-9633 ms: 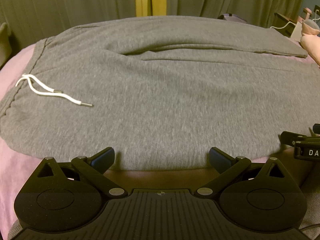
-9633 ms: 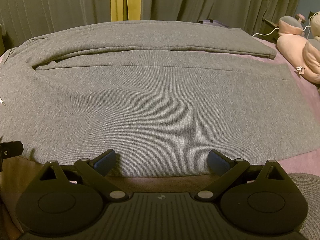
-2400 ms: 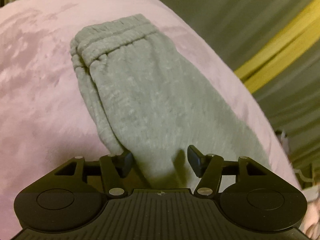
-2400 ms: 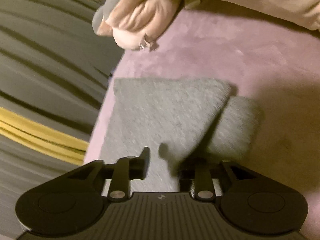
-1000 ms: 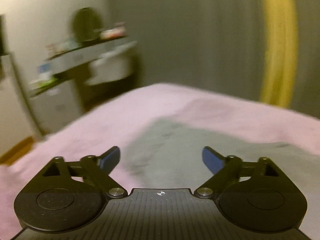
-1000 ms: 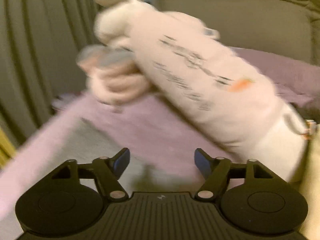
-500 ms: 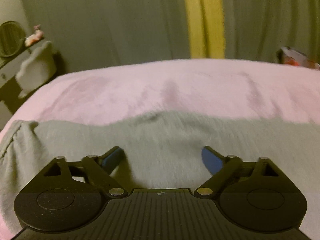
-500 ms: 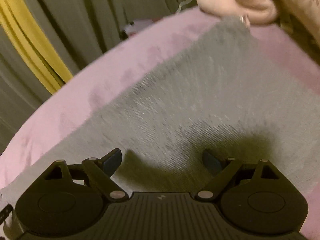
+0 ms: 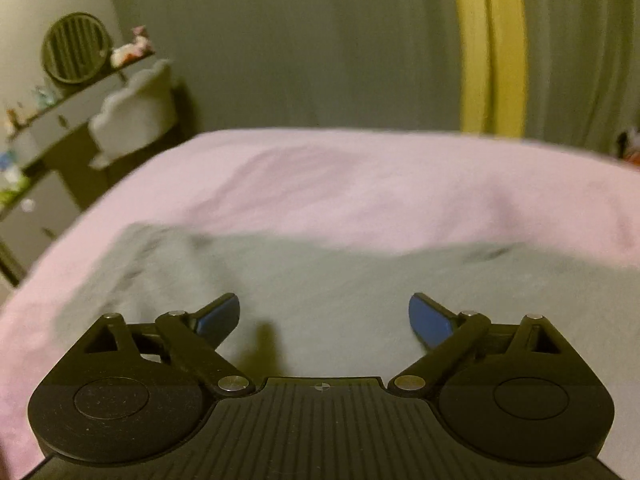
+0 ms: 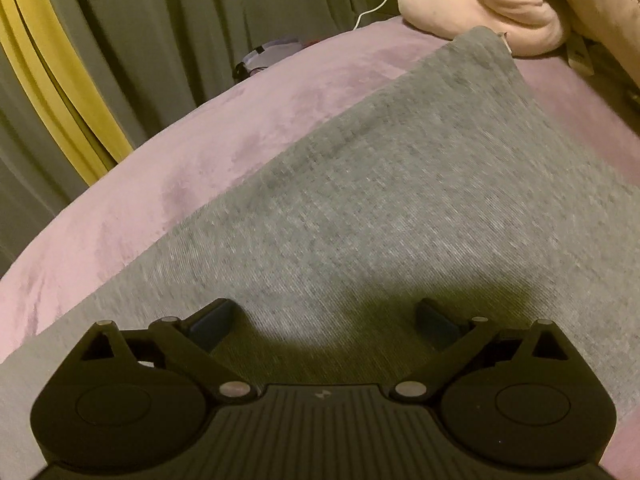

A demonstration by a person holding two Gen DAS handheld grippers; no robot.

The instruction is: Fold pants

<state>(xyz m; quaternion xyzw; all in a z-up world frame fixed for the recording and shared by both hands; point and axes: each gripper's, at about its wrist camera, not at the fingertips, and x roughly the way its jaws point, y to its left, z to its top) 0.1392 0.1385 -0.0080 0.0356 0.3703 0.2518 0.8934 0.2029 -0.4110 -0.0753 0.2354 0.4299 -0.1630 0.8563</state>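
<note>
The grey pants (image 9: 360,280) lie folded lengthwise into one long strip on the pink bed cover (image 9: 360,176). In the left wrist view their waistband end bunches at the left. My left gripper (image 9: 324,316) is open and empty, just above the cloth. In the right wrist view the pants (image 10: 400,200) run away to their cuff end at the upper right. My right gripper (image 10: 324,320) is open and empty, low over the cloth.
A pink plush toy (image 10: 500,4) lies on the bed by the cuff end. Grey and yellow curtains (image 9: 488,40) hang behind the bed. A shelf with a round fan (image 9: 76,52) stands past the bed's left edge. A white cable (image 10: 372,8) hangs by the curtains.
Both grippers let go of the pants and swung round. In the last half second the left view has turned left toward the shelf, and the right gripper has eased back a little.
</note>
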